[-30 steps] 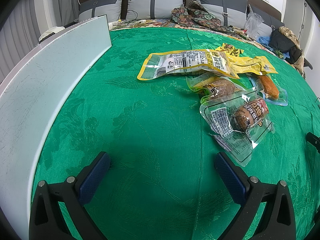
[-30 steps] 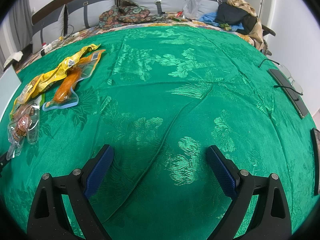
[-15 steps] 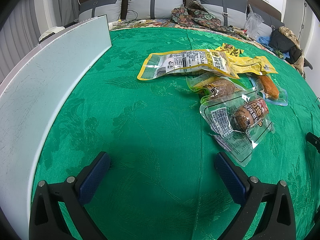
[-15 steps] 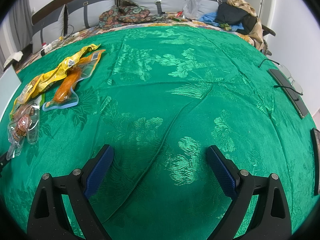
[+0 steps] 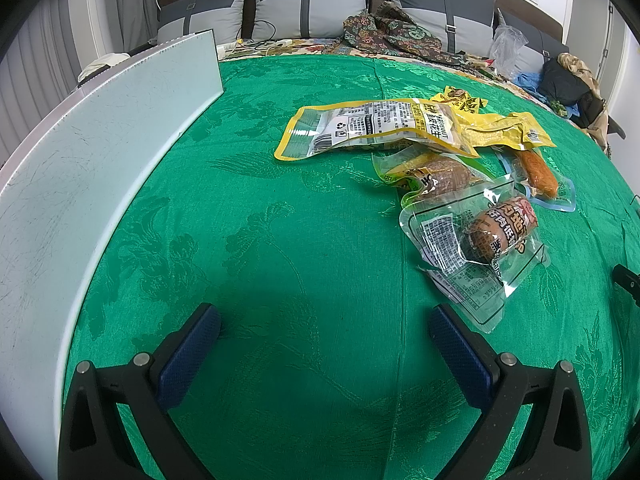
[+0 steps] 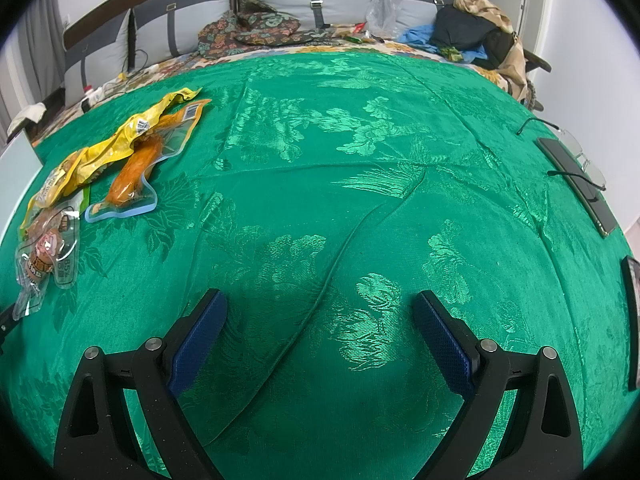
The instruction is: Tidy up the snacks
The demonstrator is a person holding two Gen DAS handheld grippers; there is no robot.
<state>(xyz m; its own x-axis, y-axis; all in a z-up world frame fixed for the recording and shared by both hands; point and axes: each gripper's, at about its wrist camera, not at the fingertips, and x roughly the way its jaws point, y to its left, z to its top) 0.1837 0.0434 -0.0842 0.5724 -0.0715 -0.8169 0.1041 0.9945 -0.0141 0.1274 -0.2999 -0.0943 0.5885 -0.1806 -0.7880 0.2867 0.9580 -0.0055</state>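
Both the left gripper [image 5: 324,332] and the right gripper [image 6: 320,316] are held wide and empty above the green bedspread [image 5: 280,220]. The snack packets [image 5: 472,236] are heaped overlapping at two o'clock in the left wrist view, at nine to ten o'clock in the right. A pinch on the slick film of the clear sausage pack [image 5: 492,232] could be lost, or the neighbour beneath could be dragged along.

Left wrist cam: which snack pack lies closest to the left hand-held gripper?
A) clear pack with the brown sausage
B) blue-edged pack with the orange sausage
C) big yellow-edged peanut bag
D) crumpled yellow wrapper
A: the clear pack with the brown sausage lies just ahead of the open left hand-held gripper, to its right, with the other snack packs farther back on the green cloth.
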